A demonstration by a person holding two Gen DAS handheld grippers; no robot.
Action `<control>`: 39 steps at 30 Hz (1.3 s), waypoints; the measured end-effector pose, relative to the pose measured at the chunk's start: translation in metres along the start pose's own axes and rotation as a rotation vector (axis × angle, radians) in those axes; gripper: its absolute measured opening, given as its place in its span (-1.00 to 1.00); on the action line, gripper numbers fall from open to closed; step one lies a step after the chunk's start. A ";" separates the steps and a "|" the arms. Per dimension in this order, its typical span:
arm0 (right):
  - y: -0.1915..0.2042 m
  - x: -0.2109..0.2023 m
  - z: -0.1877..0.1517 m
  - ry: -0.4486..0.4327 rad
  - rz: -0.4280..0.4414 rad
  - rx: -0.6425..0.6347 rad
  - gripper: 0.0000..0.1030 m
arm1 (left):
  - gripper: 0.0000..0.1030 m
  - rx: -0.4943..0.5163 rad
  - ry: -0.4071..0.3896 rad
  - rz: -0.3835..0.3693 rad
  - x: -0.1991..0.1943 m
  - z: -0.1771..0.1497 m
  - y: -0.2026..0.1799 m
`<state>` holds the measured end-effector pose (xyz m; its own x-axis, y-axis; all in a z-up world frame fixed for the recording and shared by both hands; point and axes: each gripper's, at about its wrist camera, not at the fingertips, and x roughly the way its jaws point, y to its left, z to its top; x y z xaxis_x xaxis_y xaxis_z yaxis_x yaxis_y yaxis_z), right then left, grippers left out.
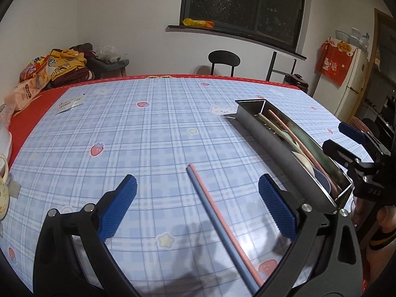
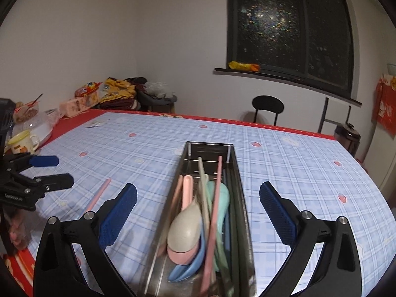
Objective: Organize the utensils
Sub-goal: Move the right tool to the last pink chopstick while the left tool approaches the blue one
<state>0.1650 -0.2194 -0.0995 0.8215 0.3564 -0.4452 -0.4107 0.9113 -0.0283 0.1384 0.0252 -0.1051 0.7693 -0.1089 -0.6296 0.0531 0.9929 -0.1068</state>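
On the checked tablecloth (image 1: 148,133), between the spread fingers of the left gripper (image 1: 198,205), lie two chopsticks (image 1: 217,222) side by side and touching, one blue and one pink, running from the near edge of the left wrist view toward the middle of the table. Neither blue pad touches them; the left gripper is released and holds nothing.

Just to the right of the chopsticks stands a long steel tray (image 2: 237,173), set lengthwise away from the cameras. In it lie spoons (image 2: 185,225) in beige, pink, blue and mint, piled at the near end, with a pink chopstick (image 2: 214,212) and a pale green one slanting over them toward the far end. The right gripper (image 2: 198,212) hovers over the tray with its jaws wide apart, one pad on each side of the tray and clear of it, grasping nothing.

In the right wrist view the left gripper shows at the left edge, near the pink chopstick on the cloth.

Farther off, a yellow mug (image 2: 22,143) and snack bags (image 1: 37,74) sit at the table's left end on the red border. A black chair (image 1: 224,60) stands behind the table under a dark window (image 1: 245,7), and a fridge (image 1: 351,79) is at the right.
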 end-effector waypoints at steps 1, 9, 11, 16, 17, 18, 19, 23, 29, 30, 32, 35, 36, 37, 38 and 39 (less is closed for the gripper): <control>0.002 -0.001 0.001 0.000 0.006 -0.003 0.89 | 0.89 -0.004 0.004 -0.003 0.000 -0.001 0.002; 0.015 -0.016 0.003 0.006 0.147 0.124 0.89 | 0.89 -0.006 0.036 0.005 -0.002 -0.010 0.012; 0.028 -0.019 0.002 0.006 0.171 0.120 0.89 | 0.89 -0.012 0.031 0.014 -0.007 -0.011 0.017; 0.074 -0.015 -0.004 0.065 0.274 0.024 0.58 | 0.89 -0.088 0.020 0.046 -0.025 -0.018 0.048; 0.082 -0.013 -0.005 0.086 0.292 0.004 0.48 | 0.88 -0.092 0.020 0.053 -0.028 -0.020 0.050; 0.090 -0.010 -0.007 0.111 0.307 -0.018 0.33 | 0.89 -0.097 0.020 0.064 -0.031 -0.022 0.055; 0.099 -0.005 -0.009 0.145 0.317 -0.040 0.17 | 0.88 -0.101 0.020 0.070 -0.034 -0.025 0.058; 0.114 0.009 -0.018 0.241 0.327 -0.067 -0.26 | 0.88 -0.116 0.026 0.075 -0.040 -0.033 0.066; 0.120 0.017 -0.027 0.308 0.315 -0.083 -0.40 | 0.89 -0.103 0.027 0.070 -0.038 -0.037 0.063; 0.122 0.017 -0.028 0.309 0.317 -0.089 -0.40 | 0.88 -0.095 0.029 0.071 -0.037 -0.038 0.061; 0.126 0.020 -0.029 0.323 0.311 -0.106 -0.40 | 0.88 -0.089 0.036 0.072 -0.033 -0.039 0.060; 0.130 0.027 -0.031 0.357 0.301 -0.126 -0.40 | 0.89 -0.086 0.037 0.067 -0.033 -0.040 0.058; 0.131 0.028 -0.031 0.368 0.300 -0.131 -0.40 | 0.88 -0.084 0.037 0.065 -0.032 -0.041 0.058; 0.131 0.029 -0.032 0.373 0.302 -0.134 -0.40 | 0.88 -0.081 0.041 0.064 -0.031 -0.041 0.057; 0.132 0.030 -0.031 0.379 0.302 -0.137 -0.40 | 0.88 -0.075 0.044 0.061 -0.031 -0.042 0.056; 0.133 0.031 -0.032 0.385 0.304 -0.142 -0.40 | 0.88 -0.070 0.044 0.059 -0.030 -0.042 0.055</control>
<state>0.1230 -0.0936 -0.1455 0.4625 0.4751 -0.7486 -0.6799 0.7319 0.0444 0.0913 0.0811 -0.1243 0.7407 -0.0541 -0.6697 -0.0369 0.9920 -0.1209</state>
